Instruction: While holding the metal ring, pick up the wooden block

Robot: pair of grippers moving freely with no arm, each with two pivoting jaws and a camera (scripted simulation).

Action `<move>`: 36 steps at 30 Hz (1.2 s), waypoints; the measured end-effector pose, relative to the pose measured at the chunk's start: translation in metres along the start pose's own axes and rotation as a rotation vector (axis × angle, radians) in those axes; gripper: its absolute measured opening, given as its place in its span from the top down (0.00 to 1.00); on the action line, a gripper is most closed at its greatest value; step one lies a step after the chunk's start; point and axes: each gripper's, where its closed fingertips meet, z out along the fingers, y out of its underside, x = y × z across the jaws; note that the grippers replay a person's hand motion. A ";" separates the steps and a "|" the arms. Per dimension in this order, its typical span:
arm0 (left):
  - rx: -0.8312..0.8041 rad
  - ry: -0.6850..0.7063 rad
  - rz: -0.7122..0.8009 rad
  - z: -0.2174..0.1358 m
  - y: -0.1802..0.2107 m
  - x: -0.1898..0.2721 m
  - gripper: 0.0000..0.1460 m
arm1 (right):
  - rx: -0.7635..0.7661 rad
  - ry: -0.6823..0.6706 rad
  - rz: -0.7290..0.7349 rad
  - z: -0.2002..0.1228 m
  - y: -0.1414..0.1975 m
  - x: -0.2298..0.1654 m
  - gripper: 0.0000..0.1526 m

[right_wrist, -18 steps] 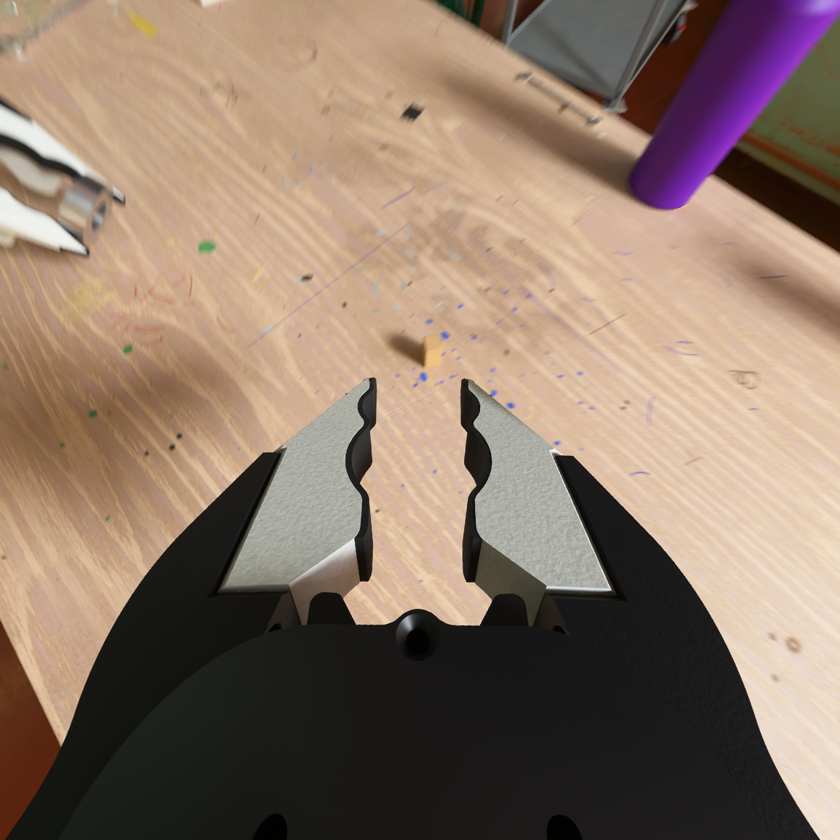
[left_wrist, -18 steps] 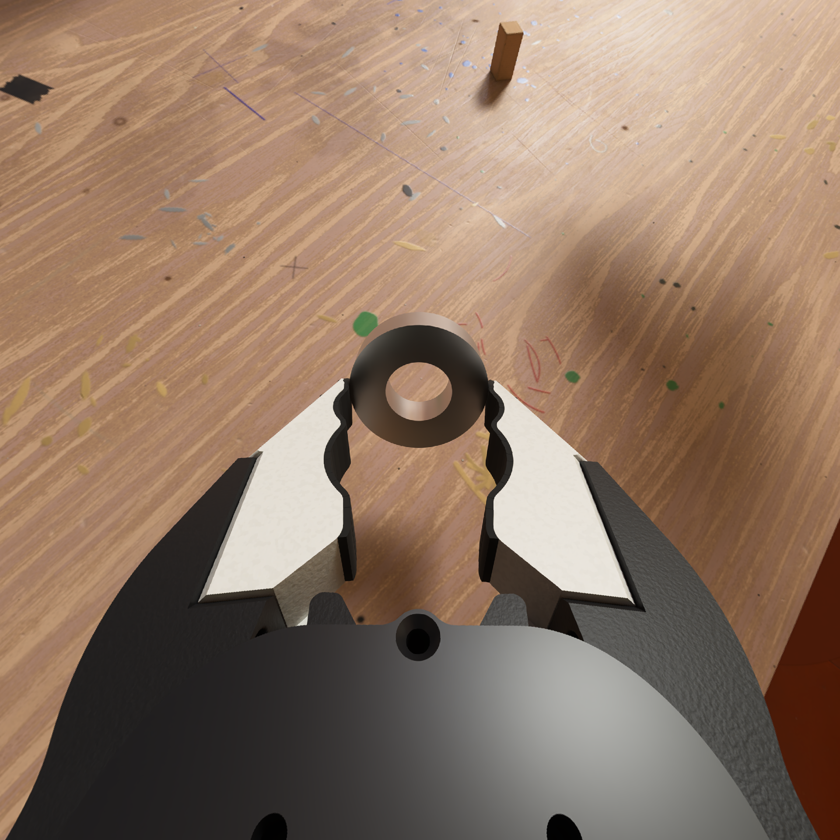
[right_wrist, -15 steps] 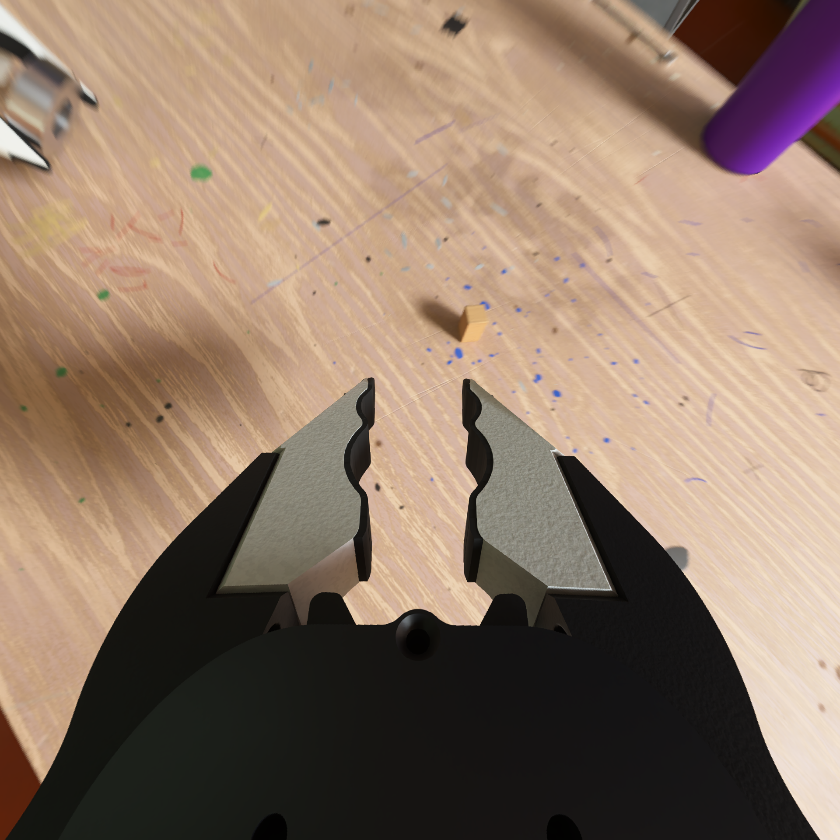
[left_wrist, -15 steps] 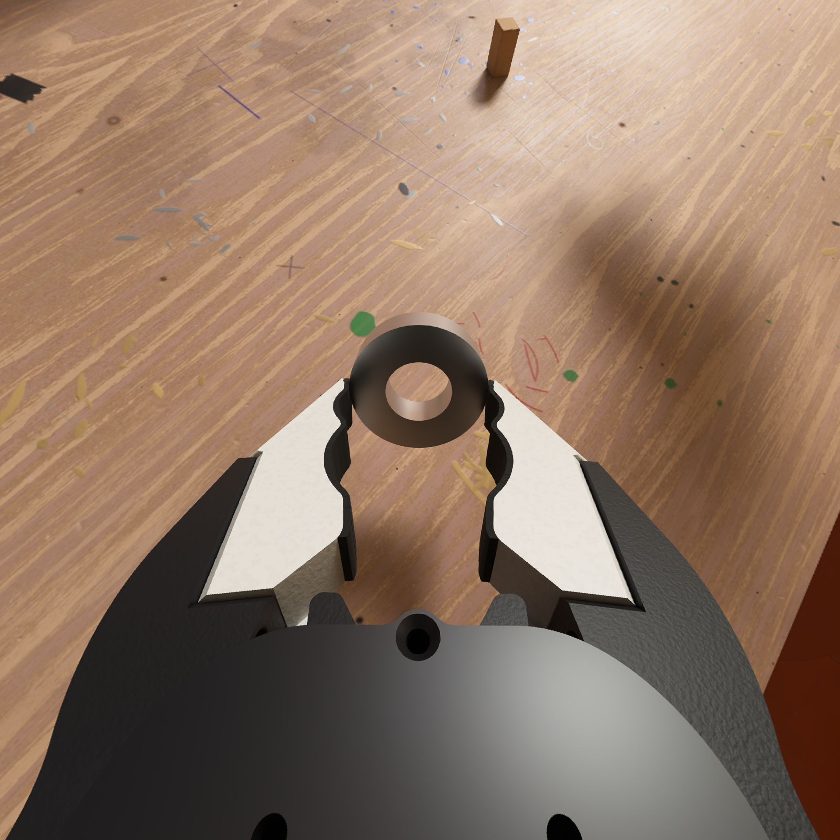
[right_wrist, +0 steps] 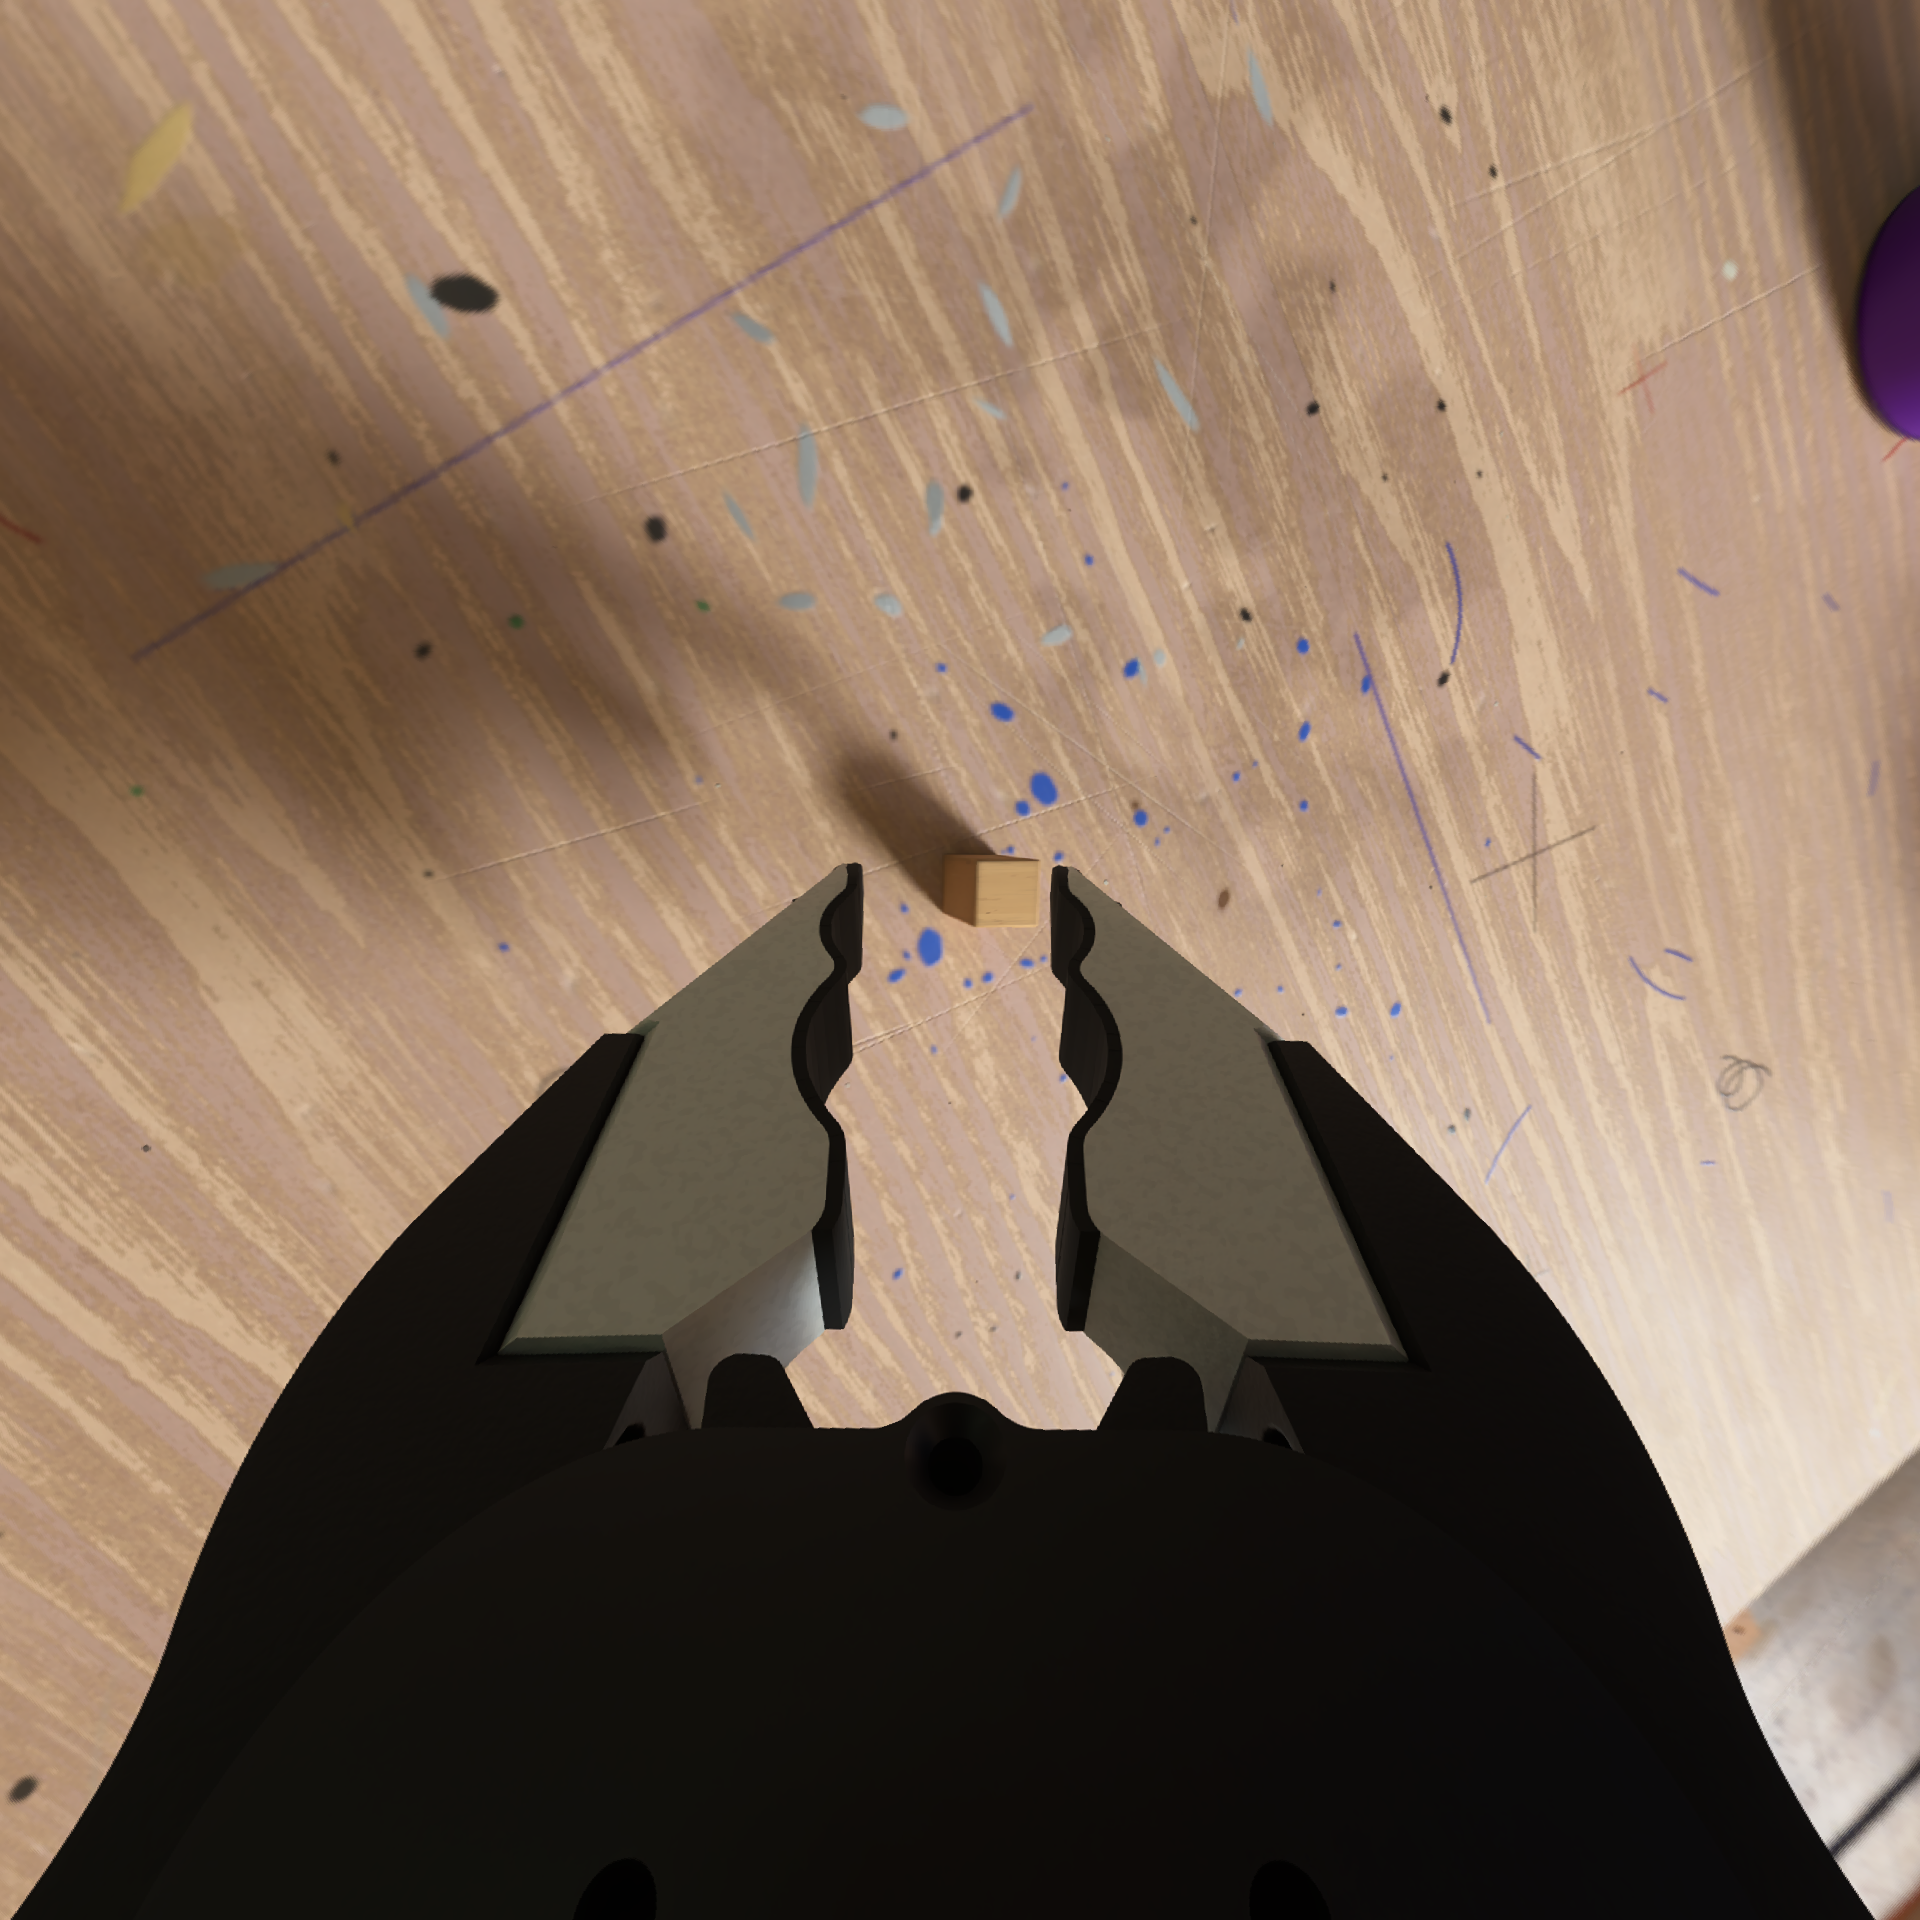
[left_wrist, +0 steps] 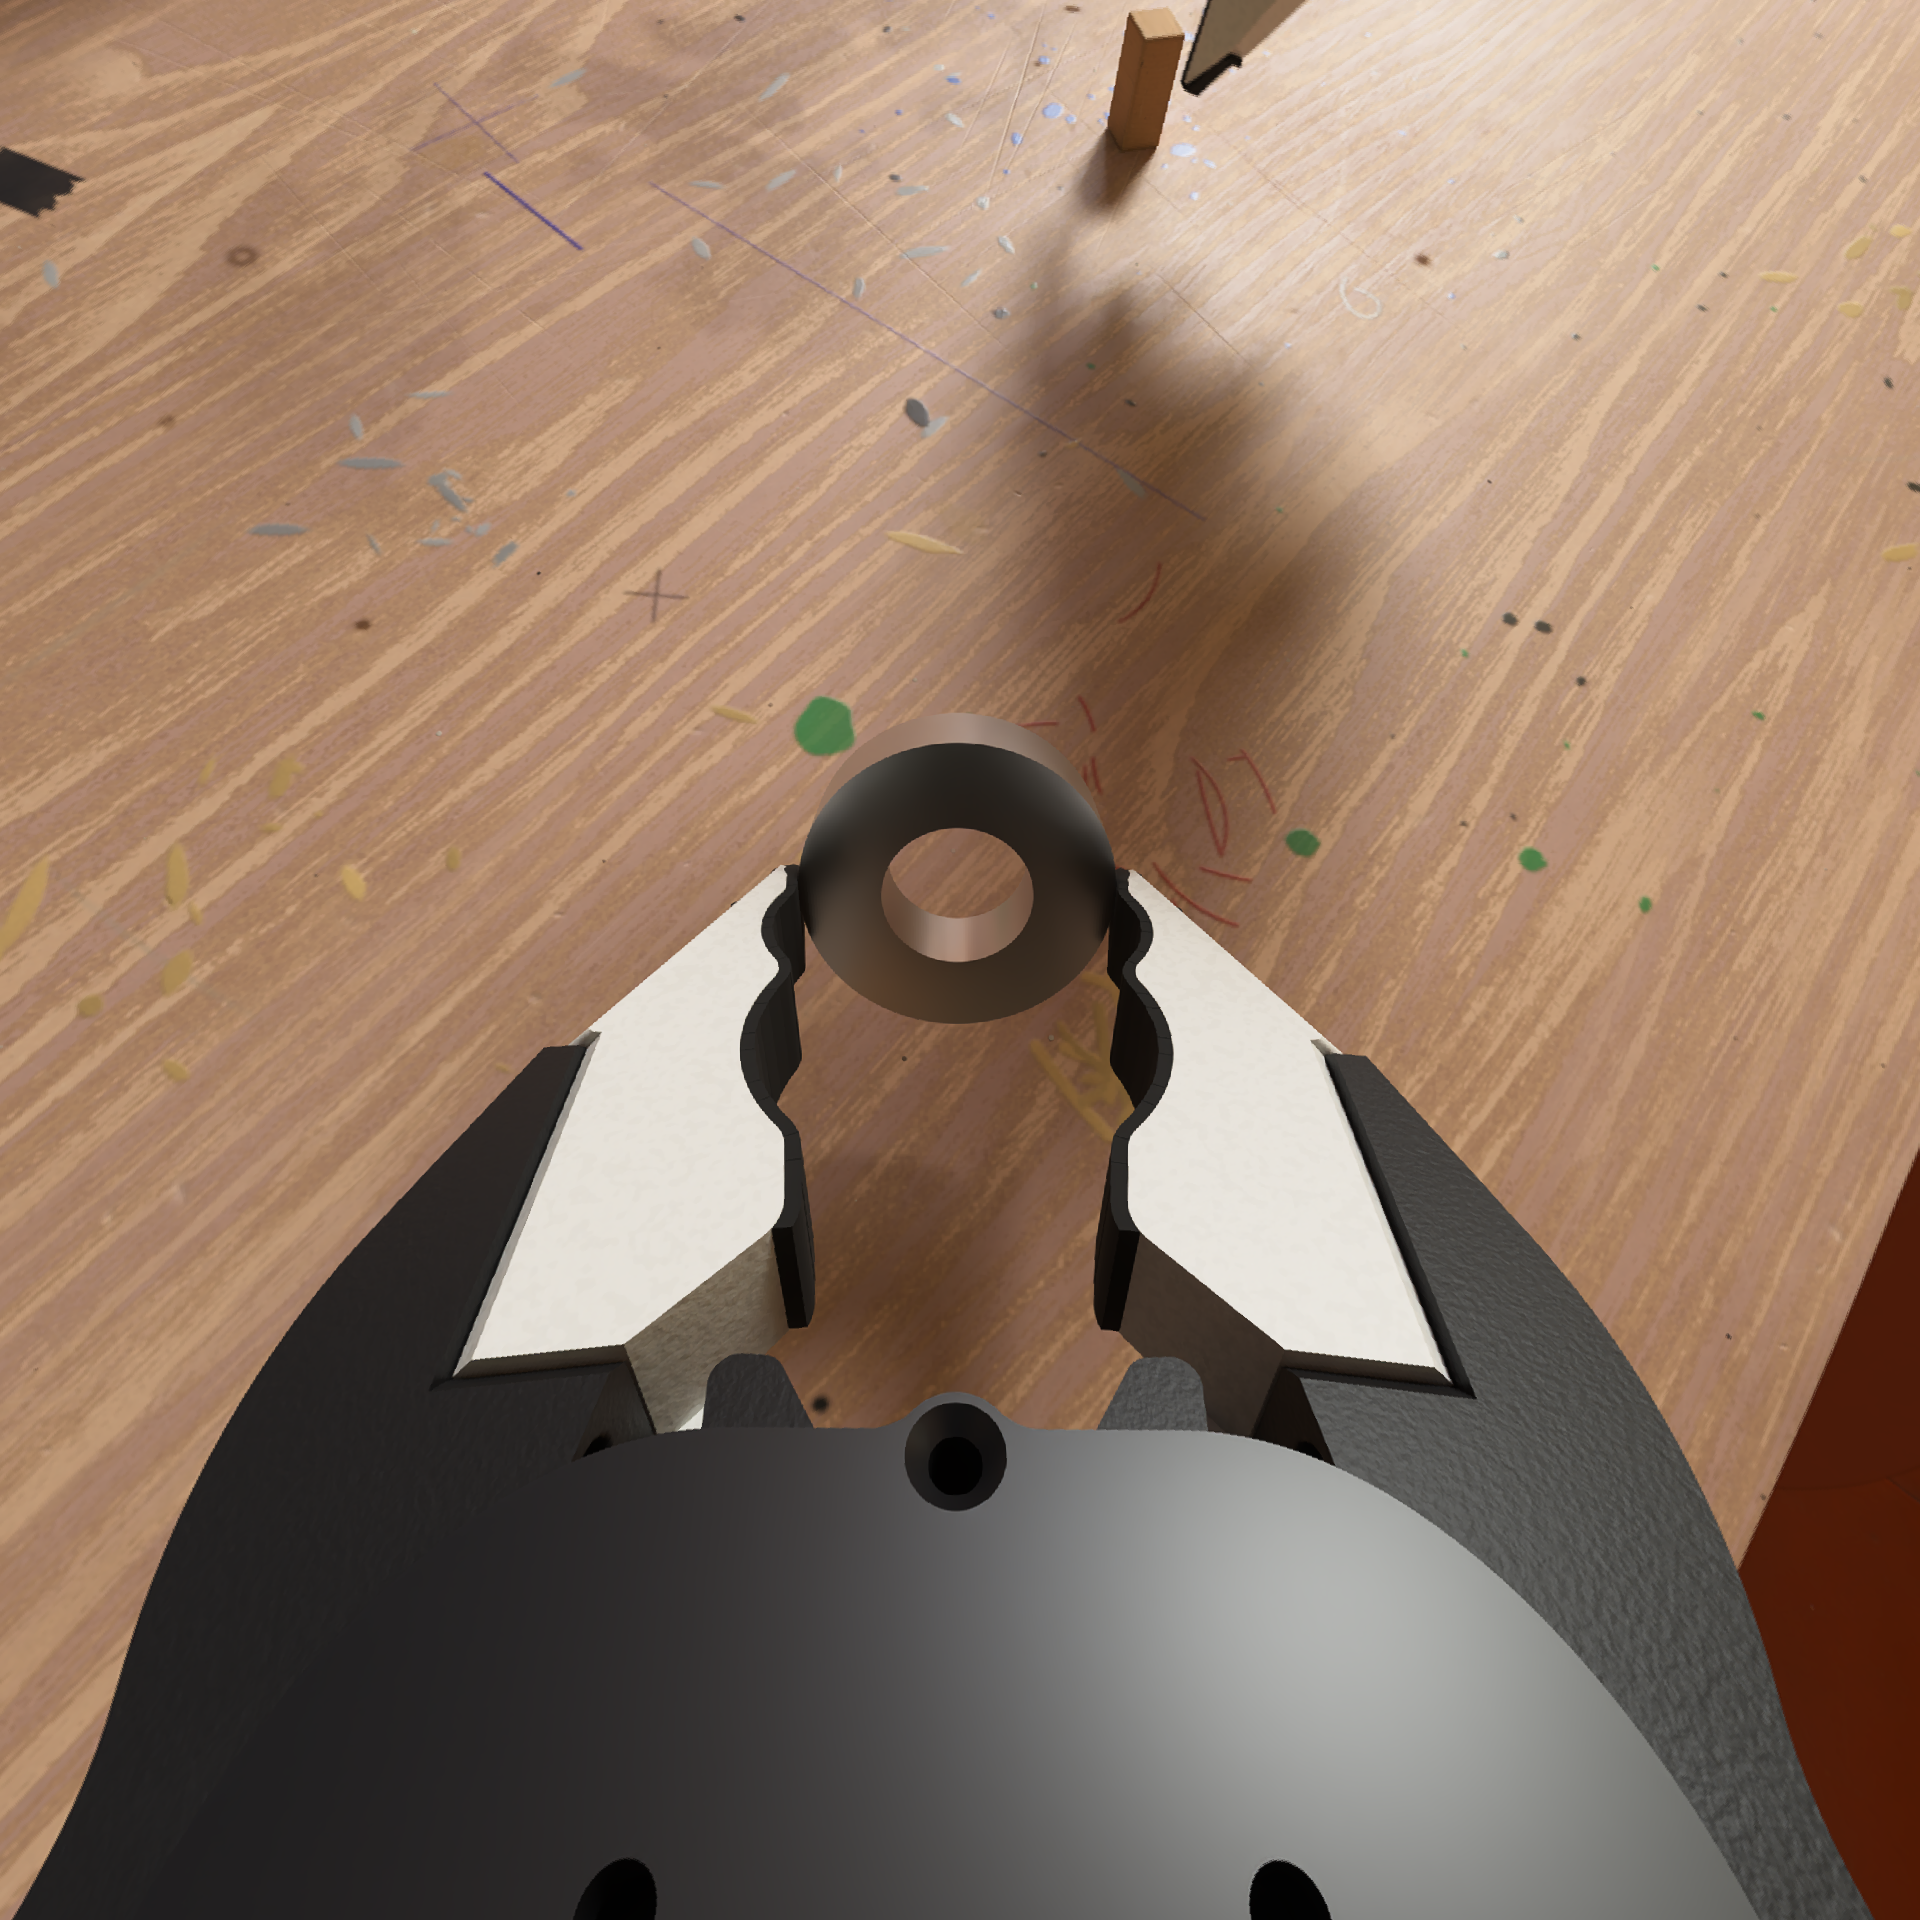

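Note:
My left gripper (left_wrist: 956, 899) is shut on the metal ring (left_wrist: 844, 914), a thick dark ring held upright between the fingertips above the wooden table (left_wrist: 520, 623). The wooden block (left_wrist: 1143, 81), a small tan post, stands upright far ahead at the top of the left wrist view. A fingertip of my right gripper (left_wrist: 1221, 42) shows just right of the block there. In the right wrist view my right gripper (right_wrist: 956, 883) is open and looks down on the block's top (right_wrist: 990, 889), which sits between the fingertips, nearer the right one.
A purple cylinder (right_wrist: 1891, 322) shows at the right edge of the right wrist view. The table's edge (left_wrist: 1829, 1351) runs close on the right of my left gripper, with dark red floor beyond. Paint specks and pen marks cover the tabletop.
My right gripper has moved forward and down over the block, which now sits between its fingertips. Its fingertip has entered the left wrist view. The left gripper still holds the ring, barely moved.

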 end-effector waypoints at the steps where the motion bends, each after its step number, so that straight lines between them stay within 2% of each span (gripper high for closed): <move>1: 0.000 0.001 0.000 0.000 0.000 0.000 0.60 | -0.002 -0.018 0.013 0.002 0.000 0.003 0.78; 6: -0.004 0.008 -0.001 0.000 0.001 0.001 0.60 | -0.071 -0.077 0.085 0.010 0.013 0.015 0.83; 9: -0.012 0.013 0.002 0.001 0.002 0.002 0.60 | -0.101 -0.115 0.052 0.014 0.014 0.011 0.90; 12: -0.015 0.011 0.007 0.001 0.003 0.002 0.60 | -0.040 -0.045 0.011 0.002 -0.001 0.020 0.90; 15: -0.014 0.010 0.004 0.001 0.003 0.001 0.60 | 0.161 0.206 0.003 -0.045 -0.035 0.056 0.90; 18: -0.013 0.009 0.005 0.001 0.003 0.002 0.60 | 0.468 0.496 -0.084 -0.124 -0.079 0.076 0.90; 22: -0.018 0.007 0.013 0.001 0.003 0.003 0.60 | 0.654 0.796 -0.181 -0.216 -0.111 0.079 0.90; 24: -0.018 0.008 0.013 0.001 0.003 0.003 0.60 | 0.679 0.939 -0.199 -0.258 -0.115 0.084 0.90; 26: -0.019 0.007 0.014 0.001 0.004 0.003 0.60 | 0.693 1.064 -0.198 -0.297 -0.111 0.092 0.90; 28: -0.017 0.007 0.014 0.001 0.003 0.003 0.60 | 0.665 1.117 -0.166 -0.326 -0.100 0.105 0.90; 30: -0.017 0.009 0.014 0.001 0.003 0.004 0.60 | 0.634 1.150 -0.161 -0.341 -0.085 0.121 0.90; 33: -0.019 0.011 0.019 0.001 0.004 0.005 0.60 | 0.396 1.167 -0.127 -0.328 -0.042 0.166 0.90; 36: -0.021 0.009 0.025 0.002 0.004 0.006 0.60 | 0.270 1.072 -0.025 -0.280 0.013 0.209 0.90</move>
